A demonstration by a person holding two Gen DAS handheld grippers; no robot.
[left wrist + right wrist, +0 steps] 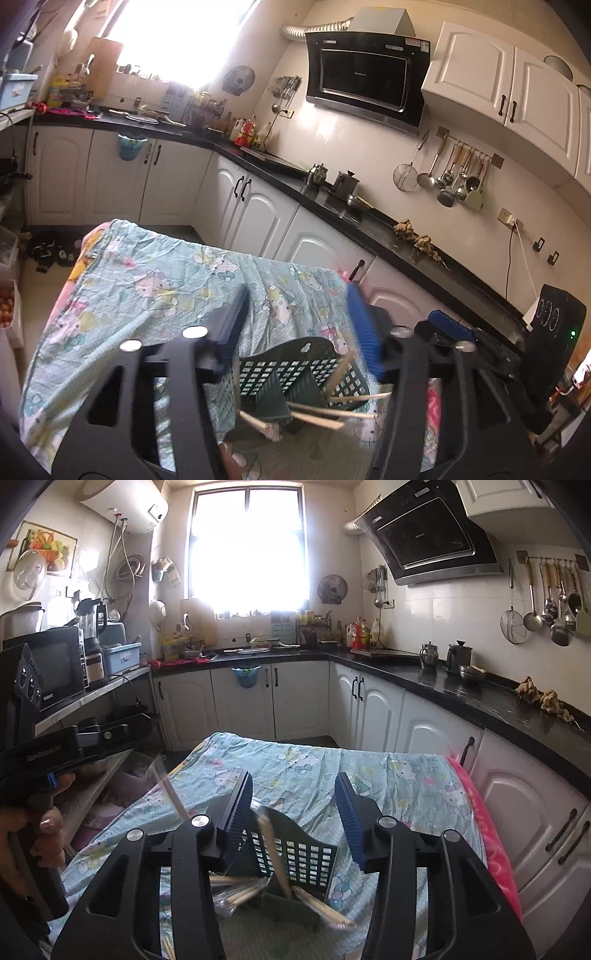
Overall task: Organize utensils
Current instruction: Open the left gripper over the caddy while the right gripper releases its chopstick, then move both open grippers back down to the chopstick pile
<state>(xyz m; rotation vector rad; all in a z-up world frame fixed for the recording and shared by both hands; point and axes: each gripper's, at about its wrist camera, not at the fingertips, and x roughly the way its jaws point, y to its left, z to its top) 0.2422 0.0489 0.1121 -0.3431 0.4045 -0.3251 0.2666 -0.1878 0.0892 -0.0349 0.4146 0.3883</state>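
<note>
A dark green perforated utensil holder [295, 376] stands on a table covered with a light blue cartoon-print cloth [155, 280]. Several wooden chopsticks [332, 406] lean in it or lie beside it. My left gripper [299, 325] is open and empty, its blue pads above the holder. In the right wrist view the holder [295, 860] sits low between the fingers, with chopsticks [273, 849] in it and more [243, 890] on the cloth [332, 768] beside it. My right gripper [295, 812] is open and empty. The left gripper's body [74, 742] shows at the left.
White kitchen cabinets [376, 709] with a black countertop [461, 690] run along the far and right sides. Ladles and strainers hang on a wall rail [450, 173]. A shelf with a microwave [55, 664] stands at the left. A pink cloth edge [491, 834] borders the table's right side.
</note>
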